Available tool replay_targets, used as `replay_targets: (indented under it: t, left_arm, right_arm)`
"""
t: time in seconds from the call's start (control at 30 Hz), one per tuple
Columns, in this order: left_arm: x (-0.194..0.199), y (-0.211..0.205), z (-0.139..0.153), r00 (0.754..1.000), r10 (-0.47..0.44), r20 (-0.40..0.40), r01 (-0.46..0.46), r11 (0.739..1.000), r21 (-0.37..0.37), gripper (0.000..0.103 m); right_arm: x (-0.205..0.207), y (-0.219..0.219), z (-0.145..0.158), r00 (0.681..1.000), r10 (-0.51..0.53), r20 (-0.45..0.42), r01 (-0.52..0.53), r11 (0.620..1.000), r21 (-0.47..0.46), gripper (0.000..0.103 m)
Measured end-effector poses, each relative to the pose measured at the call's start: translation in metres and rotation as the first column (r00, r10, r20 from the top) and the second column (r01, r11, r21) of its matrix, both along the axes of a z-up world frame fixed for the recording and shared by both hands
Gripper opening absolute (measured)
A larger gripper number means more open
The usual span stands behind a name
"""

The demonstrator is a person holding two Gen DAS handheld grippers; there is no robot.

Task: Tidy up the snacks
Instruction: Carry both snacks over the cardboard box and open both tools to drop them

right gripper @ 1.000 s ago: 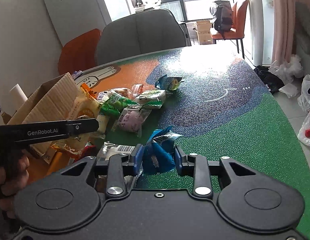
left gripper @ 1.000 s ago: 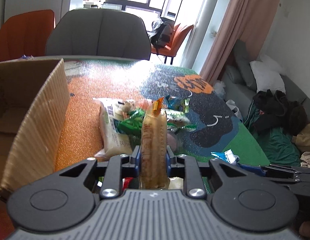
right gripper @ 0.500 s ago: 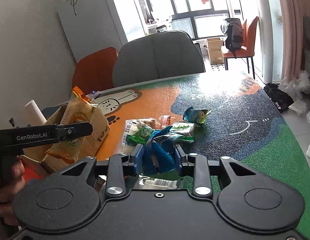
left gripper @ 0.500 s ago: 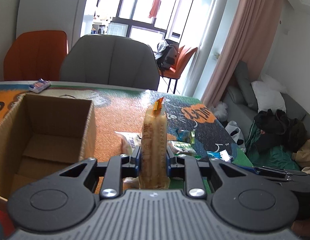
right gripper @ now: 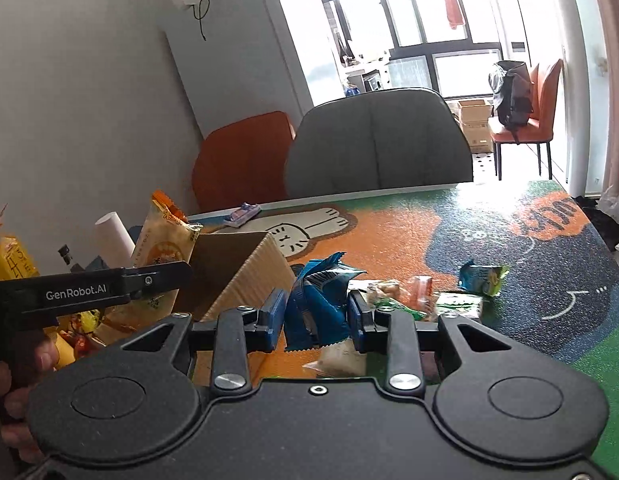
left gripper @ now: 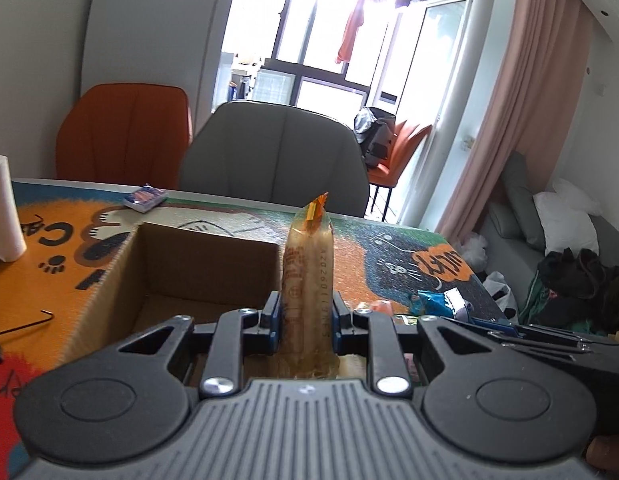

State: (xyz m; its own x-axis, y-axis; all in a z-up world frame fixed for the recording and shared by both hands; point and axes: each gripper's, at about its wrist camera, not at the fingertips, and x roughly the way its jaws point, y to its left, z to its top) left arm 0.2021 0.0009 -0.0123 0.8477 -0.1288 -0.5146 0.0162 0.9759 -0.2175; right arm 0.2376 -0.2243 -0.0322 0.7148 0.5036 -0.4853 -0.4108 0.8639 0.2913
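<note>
Snacks are mid-transfer: left fingers (left gripper: 305,316) clamp a tan packet (left gripper: 307,280) above the cardboard box (left gripper: 205,264), right fingers (right gripper: 315,316) pinch a blue packet (right gripper: 317,304); next, lower and release.

Black ribbed gripper housing (left gripper: 305,420), blue fingers (left gripper: 271,314), silver screws, white "GenRobot.AI" lettering (right gripper: 75,293)
</note>
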Motion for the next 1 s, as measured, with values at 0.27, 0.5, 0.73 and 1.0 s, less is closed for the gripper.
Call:
replay_targets:
  t: [0.27, 0.5, 0.73, 1.0]
  left_arm:
    - [-0.011, 0.037, -0.006, 0.997, 0.076, -0.01, -0.075, 0.997, 0.015, 0.023]
    - [-0.017, 0.069, -0.008, 0.993, 0.118, -0.022, -0.117, 0.993, 0.013, 0.023]
    - [-0.015, 0.092, -0.015, 0.99, 0.134, -0.033, -0.135, 0.991, -0.018, 0.023]
    - [-0.01, 0.097, -0.019, 0.986, 0.162, -0.029, -0.162, 0.987, -0.012, 0.034]
  right_arm:
    - [-0.001, 0.038, 0.006, 0.998, 0.058, 0.014, -0.058, 0.998, 0.004, 0.032]
    - [-0.003, 0.065, 0.012, 0.996, 0.084, 0.024, -0.084, 0.996, 0.015, 0.032]
    - [-0.003, 0.089, 0.011, 0.993, 0.113, 0.015, -0.113, 0.994, -0.002, 0.032]
    - [0.0, 0.104, 0.008, 0.991, 0.135, -0.004, -0.135, 0.991, -0.023, 0.032]
